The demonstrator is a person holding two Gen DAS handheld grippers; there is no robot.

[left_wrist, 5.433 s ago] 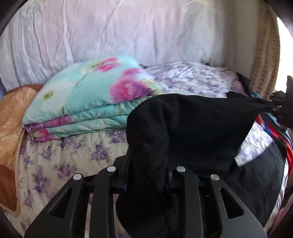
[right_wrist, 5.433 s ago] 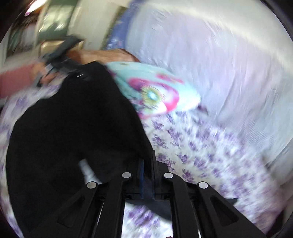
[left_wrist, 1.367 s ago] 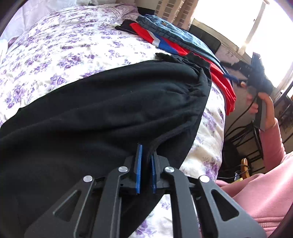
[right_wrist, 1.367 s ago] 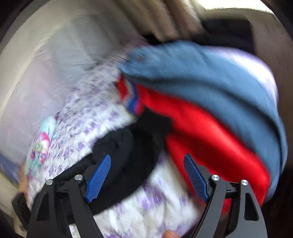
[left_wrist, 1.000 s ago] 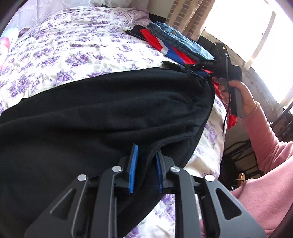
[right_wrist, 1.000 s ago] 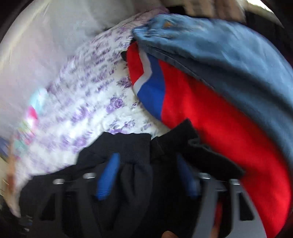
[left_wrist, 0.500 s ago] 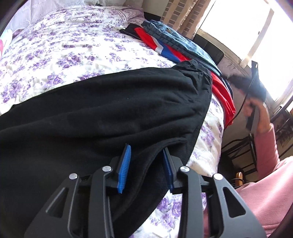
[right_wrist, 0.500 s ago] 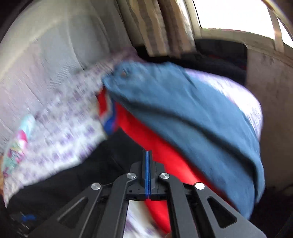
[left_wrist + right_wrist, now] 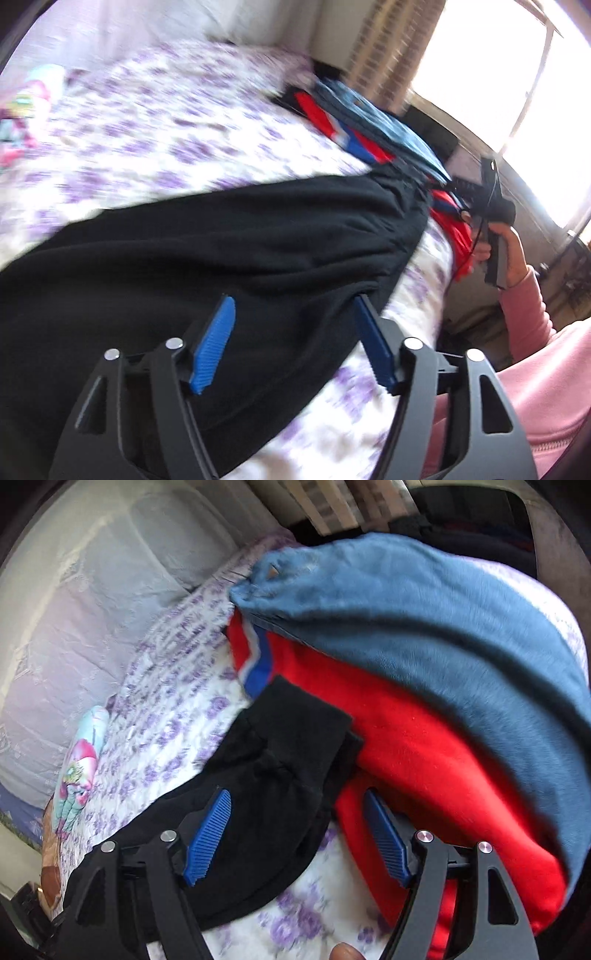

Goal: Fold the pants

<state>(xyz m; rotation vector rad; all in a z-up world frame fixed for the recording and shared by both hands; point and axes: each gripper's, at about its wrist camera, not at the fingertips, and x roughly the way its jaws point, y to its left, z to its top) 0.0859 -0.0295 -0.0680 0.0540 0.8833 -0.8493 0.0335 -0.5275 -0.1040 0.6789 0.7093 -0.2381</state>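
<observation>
Pants (image 9: pixel 229 251), black and soft, lie flat across the floral bed (image 9: pixel 177 122) in the left wrist view, where half a second ago the left gripper (image 9: pixel 293 341) was only slightly parted around their near edge. Its fingers (image 9: pixel 214 341) are now opening wide and press on nothing, though cloth still lies between them. Beyond, the person's right hand (image 9: pixel 504 254) holds the other tool near the waistband.

In the right wrist view the right gripper (image 9: pixel 295 834), clamped shut half a second earlier, is opening too; the gathered waistband sits loose between its fingers (image 9: pixel 208 832), beside the red garment (image 9: pixel 424 771) and the jeans (image 9: pixel 424 620). With both ends let go, the laid-out fold appears finished, and a fresh grasp for the next fold seems due.
</observation>
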